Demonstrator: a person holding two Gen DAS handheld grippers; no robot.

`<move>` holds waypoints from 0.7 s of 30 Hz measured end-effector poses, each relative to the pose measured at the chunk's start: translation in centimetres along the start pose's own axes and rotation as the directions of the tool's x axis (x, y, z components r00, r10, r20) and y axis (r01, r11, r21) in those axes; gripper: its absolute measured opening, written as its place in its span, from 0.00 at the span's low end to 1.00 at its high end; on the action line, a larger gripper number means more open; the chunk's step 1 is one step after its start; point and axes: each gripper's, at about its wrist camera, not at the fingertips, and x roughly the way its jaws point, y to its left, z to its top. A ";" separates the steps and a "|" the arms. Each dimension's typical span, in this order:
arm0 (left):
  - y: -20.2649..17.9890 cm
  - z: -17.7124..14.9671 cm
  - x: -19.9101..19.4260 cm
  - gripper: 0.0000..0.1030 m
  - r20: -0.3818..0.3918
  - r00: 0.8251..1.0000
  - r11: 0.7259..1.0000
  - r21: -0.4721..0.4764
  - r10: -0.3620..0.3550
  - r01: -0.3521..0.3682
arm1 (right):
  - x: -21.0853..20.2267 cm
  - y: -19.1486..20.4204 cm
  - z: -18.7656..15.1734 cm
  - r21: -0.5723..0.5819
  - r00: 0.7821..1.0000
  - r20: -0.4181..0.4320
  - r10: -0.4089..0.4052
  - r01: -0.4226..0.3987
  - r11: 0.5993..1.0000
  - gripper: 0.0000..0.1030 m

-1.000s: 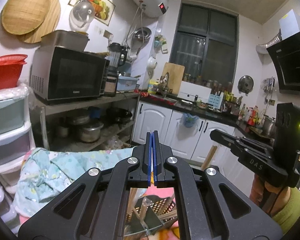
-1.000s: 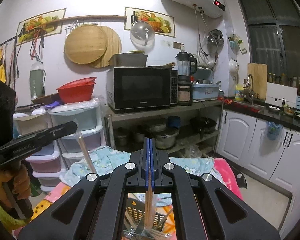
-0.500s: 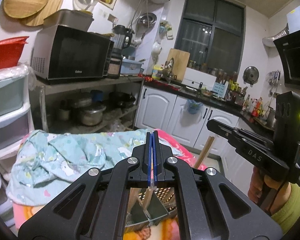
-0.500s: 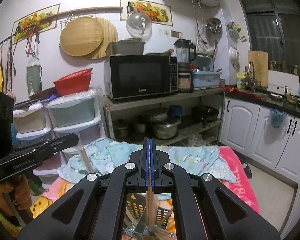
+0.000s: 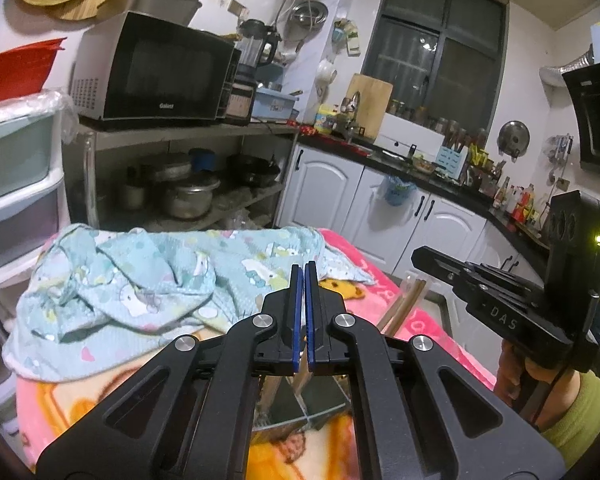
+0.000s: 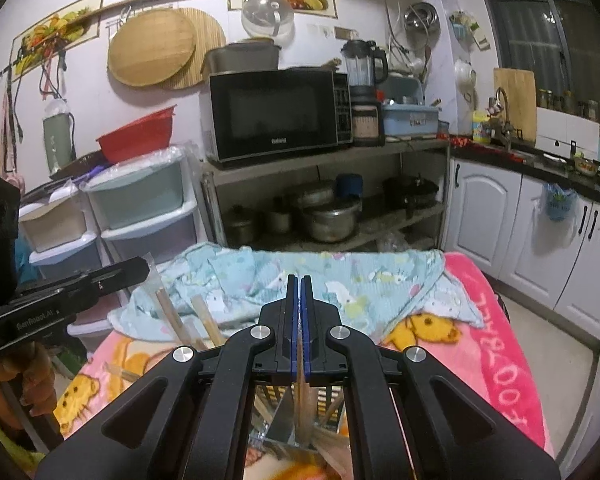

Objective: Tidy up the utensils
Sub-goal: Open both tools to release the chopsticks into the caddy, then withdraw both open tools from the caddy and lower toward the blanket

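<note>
A cluttered kitchen: drawers, a microwave [image 6: 278, 114] on a steel shelf, white cabinets. In front, a pink blanket [image 6: 500, 344] carries a crumpled blue cloth [image 5: 140, 284]. The left gripper [image 5: 304, 316] has its jaws pressed together on wooden chopsticks [image 6: 174, 320] wrapped in clear plastic. The right gripper [image 6: 299, 324] has just parted slightly, with a pair of chopsticks [image 6: 302, 400] between its blue pads, above the basket [image 6: 332, 400].

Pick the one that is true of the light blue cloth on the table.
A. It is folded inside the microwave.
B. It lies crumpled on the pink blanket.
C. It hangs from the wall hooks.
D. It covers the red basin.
B: the cloth lies bunched up on the pink blanket that covers the table, in front of the shelf with the microwave.
</note>
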 end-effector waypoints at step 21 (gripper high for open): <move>2.5 -1.2 -4.9 0.90 0.069 0.995 0.994 -0.088 0.066 -0.060 | -2.3 -0.5 -2.7 0.026 0.999 -0.035 -0.041 0.042 0.999 0.57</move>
